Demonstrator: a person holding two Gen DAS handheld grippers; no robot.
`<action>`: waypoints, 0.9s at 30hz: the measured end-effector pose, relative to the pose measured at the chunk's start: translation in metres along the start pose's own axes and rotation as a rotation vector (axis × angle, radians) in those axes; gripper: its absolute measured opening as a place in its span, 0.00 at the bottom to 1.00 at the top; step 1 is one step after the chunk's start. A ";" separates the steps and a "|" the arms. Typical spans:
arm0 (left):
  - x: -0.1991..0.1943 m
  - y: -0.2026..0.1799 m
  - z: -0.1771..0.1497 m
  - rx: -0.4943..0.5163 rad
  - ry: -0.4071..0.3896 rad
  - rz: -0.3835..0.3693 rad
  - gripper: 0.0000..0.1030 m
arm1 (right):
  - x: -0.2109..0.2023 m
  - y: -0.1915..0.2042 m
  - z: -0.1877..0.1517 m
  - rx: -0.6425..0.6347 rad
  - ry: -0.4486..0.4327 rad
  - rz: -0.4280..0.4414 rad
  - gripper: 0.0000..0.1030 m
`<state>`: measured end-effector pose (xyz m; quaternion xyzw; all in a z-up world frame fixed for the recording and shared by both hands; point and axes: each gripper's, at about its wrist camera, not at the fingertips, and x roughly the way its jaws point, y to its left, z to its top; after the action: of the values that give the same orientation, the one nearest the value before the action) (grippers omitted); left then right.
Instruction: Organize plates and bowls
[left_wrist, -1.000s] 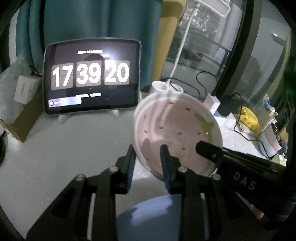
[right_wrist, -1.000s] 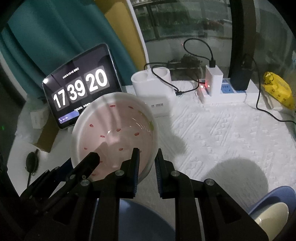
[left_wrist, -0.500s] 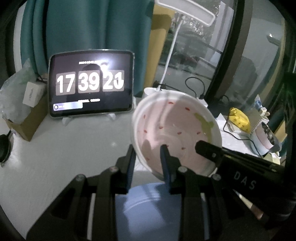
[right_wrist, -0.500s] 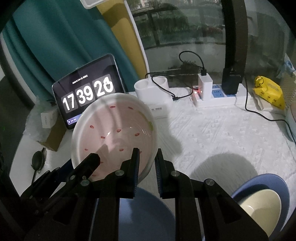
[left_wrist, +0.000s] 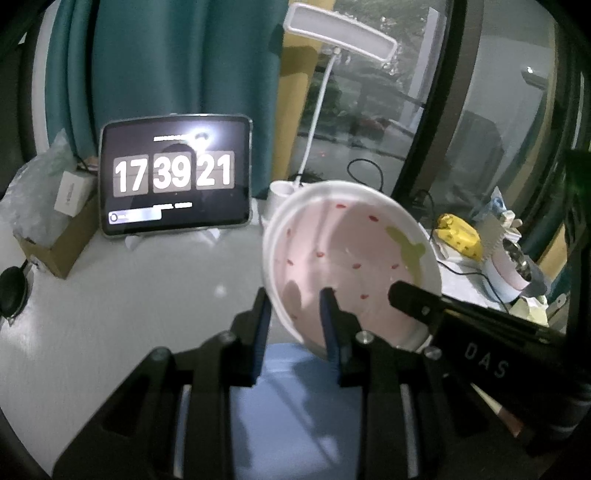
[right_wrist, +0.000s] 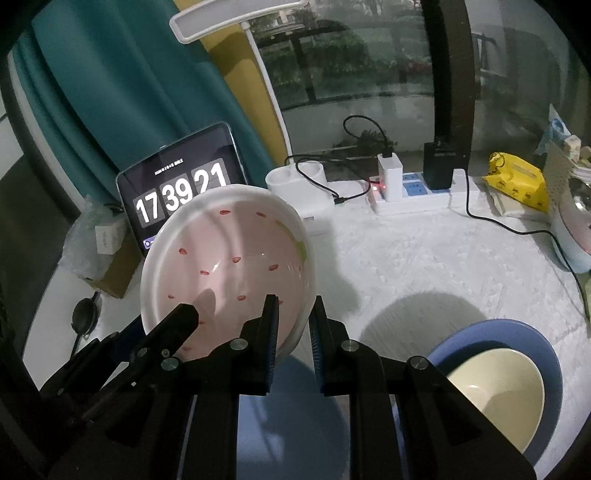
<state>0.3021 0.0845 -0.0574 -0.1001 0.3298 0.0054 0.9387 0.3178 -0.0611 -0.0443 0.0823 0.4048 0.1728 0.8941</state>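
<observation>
While you hold the pink bowl (left_wrist: 351, 266) off the white table (left_wrist: 129, 295) over a blue plate (left_wrist: 295, 406), your left gripper (left_wrist: 293, 317) is clamped on its near-left rim, one finger inside and one outside. Your right gripper (right_wrist: 293, 325) pinches the near-right rim the same way. If either thin rim grip slips, or your hands drift apart, the tilted bowl could twist free and fall onto the plate below. To the right, a cream bowl (right_wrist: 495, 391) sits in another blue plate (right_wrist: 480, 332). Both grippers point forward and downward, side by side.
</observation>
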 end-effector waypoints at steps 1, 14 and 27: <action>-0.002 -0.001 -0.001 0.002 -0.002 -0.001 0.27 | -0.002 -0.001 -0.001 0.002 -0.002 0.000 0.17; -0.027 -0.025 -0.012 0.037 -0.022 -0.022 0.27 | -0.034 -0.014 -0.016 0.024 -0.037 -0.007 0.17; -0.044 -0.057 -0.024 0.085 -0.029 -0.049 0.27 | -0.065 -0.039 -0.032 0.059 -0.065 -0.023 0.17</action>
<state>0.2568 0.0267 -0.0381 -0.0684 0.3135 -0.0302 0.9466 0.2633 -0.1213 -0.0318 0.1097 0.3813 0.1476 0.9060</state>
